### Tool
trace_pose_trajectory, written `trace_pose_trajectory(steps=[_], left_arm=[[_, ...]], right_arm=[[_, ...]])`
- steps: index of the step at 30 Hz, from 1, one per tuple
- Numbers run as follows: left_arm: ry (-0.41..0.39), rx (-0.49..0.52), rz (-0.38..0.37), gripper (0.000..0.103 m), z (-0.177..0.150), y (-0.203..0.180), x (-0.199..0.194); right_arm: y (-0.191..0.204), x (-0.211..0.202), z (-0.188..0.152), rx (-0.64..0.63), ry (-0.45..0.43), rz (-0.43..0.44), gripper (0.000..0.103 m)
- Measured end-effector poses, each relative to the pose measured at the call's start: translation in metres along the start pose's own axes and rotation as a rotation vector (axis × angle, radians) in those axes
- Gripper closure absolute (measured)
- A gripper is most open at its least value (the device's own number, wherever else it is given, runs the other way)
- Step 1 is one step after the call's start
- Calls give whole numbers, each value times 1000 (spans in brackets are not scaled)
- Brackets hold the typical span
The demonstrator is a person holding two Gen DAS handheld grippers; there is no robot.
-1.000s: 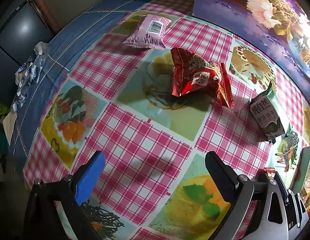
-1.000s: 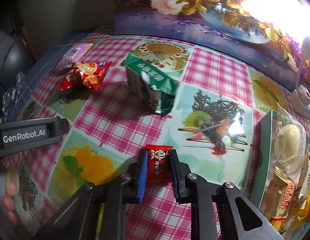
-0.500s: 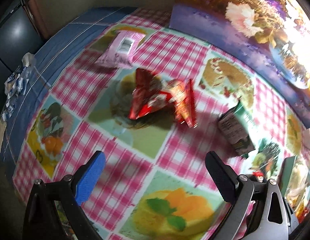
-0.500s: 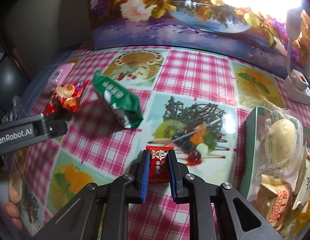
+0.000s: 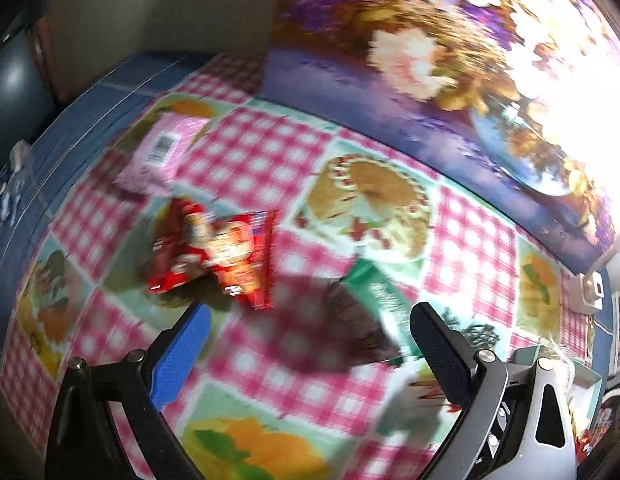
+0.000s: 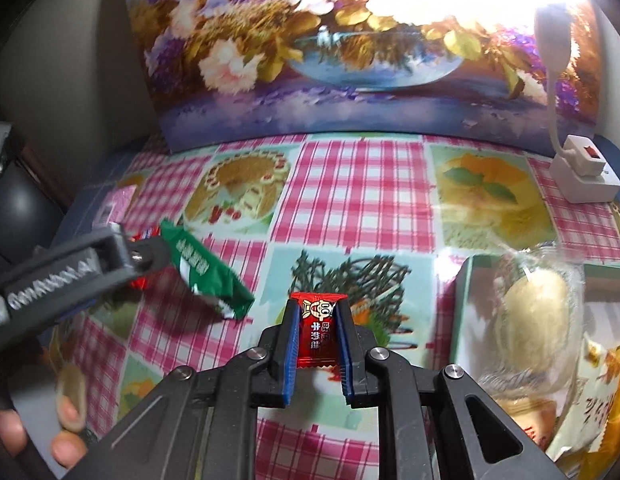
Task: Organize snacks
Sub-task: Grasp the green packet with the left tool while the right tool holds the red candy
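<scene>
My right gripper (image 6: 317, 316) is shut on a small red candy packet (image 6: 318, 334), held above the checked tablecloth just left of a green box (image 6: 464, 292) with wrapped snacks in it. A green snack pouch (image 6: 206, 270) lies on the cloth to the left; in the left wrist view the green snack pouch (image 5: 380, 300) sits just beyond my right-hand finger. My left gripper (image 5: 310, 332) hangs open and empty over the cloth. Past it lie a red snack bag (image 5: 218, 254) and a pink packet (image 5: 162, 156).
A flower painting (image 6: 350, 52) stands along the table's back edge. A white plug adapter with a lamp (image 6: 582, 172) sits at the back right. A person's fingers (image 6: 68, 416) grip the left tool's handle. Blue cloth (image 5: 90, 108) borders the checked tablecloth (image 6: 350, 200) on the left.
Both grippers have risen and swung toward the right of the table. The green box of snacks now sits closer to my right gripper. The red candy packet stays clamped; the left gripper stays open.
</scene>
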State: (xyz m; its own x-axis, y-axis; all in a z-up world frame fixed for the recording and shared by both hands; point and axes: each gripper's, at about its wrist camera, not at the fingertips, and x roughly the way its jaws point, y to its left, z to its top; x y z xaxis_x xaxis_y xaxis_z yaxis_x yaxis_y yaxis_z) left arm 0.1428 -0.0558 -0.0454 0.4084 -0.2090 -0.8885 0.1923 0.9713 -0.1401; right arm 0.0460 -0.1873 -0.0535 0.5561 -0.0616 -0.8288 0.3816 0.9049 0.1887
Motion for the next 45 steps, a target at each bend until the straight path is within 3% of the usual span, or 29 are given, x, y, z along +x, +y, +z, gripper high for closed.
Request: trace_pose_trajectory(steps=[4,9,11,12,15,16,18,26,37,45], left_arm=[[-11,38,-17,20,-1,-22,6],[-21,55,-13,22,-3,-36,16],[-17,59,-3,32,-3,-38,21],[-13,59,3,42,-4,-38,23],[-8,45,1,54,-4,-35,25],[-9,39,3,67,-3,-33,24],[-13,23,-3,78,-2,-29,21],[10,-6,-39,78,-2,-16,18],[-83,19,-90,78,11,-26,-31],[-153,71,-179,78,11,-54,-77]], right_arm=[[-10,-4,4,30,-12,7,85],[-20,-5,6,62,-15,20,85],[-23,-5,6,73,-17,23,85],[-24,-5,6,76,-18,25,85],[-25,-6,7,85,-22,29,85],[-26,-7,7,87,-24,29,85],[-28,-8,7,96,-27,31,85],[-33,-14,8,118,-37,38,85],[-47,-41,16,162,-85,44,85],[-70,-67,21,230,-108,34,85]])
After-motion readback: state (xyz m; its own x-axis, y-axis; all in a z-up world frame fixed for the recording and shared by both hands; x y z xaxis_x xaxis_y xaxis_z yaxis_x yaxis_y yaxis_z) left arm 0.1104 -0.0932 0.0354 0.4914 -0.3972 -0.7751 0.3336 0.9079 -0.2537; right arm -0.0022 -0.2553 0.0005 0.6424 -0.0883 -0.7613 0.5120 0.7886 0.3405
